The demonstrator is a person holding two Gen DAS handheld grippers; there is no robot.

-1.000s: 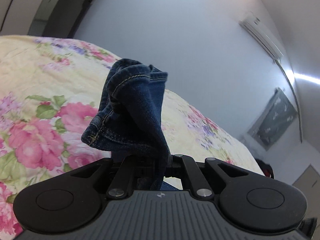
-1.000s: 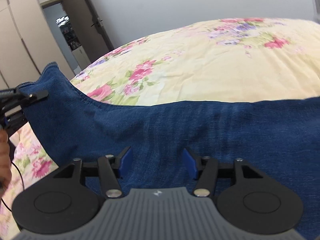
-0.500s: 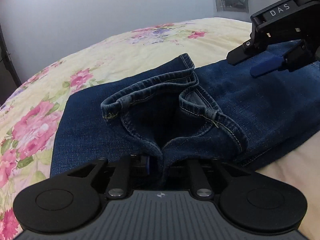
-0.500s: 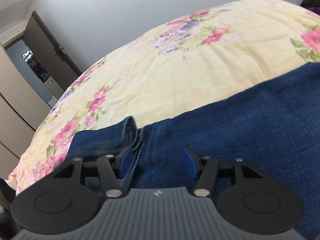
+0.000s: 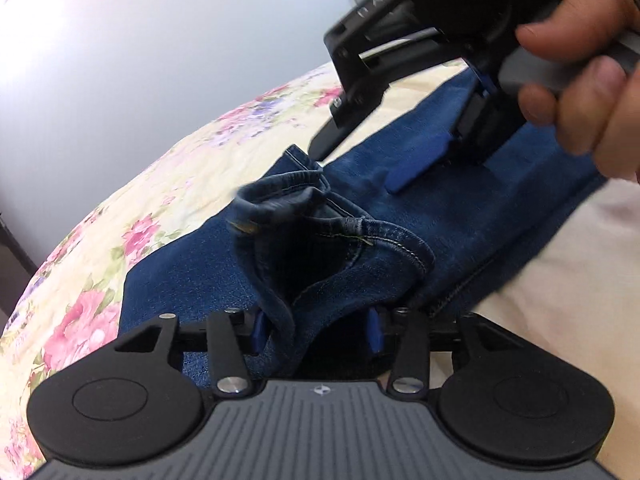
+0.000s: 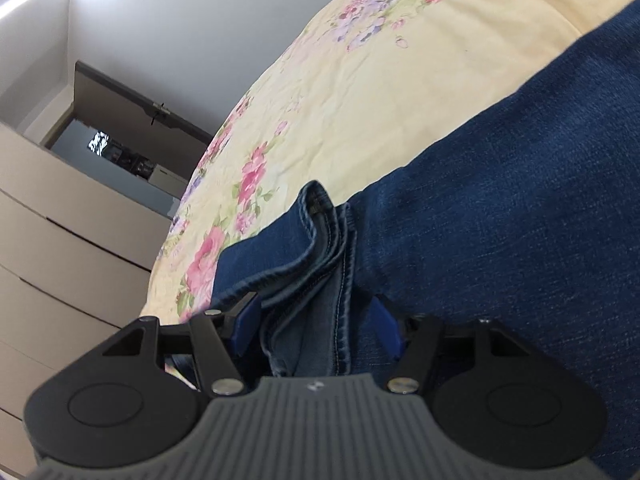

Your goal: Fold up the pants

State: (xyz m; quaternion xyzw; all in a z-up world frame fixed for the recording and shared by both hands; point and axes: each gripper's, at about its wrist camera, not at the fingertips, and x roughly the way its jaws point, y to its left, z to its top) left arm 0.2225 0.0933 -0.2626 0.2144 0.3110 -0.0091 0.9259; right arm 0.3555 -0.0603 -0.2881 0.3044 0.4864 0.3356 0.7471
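Denim hem (image 5: 320, 264) lay bunched between left claw (image 5: 316, 330) pads, jaws opening; right claw (image 6: 316, 326) opening astride same cuff on bed (image 6: 380, 80).

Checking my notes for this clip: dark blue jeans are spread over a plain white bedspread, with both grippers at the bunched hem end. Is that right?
Not quite. The bedspread is not plain white: it is pale yellow with pink and purple flowers, as both wrist views show. The rest holds: the dark blue jeans lie on it, with the left gripper and right gripper at the bunched hem, their jaws opening around the denim.
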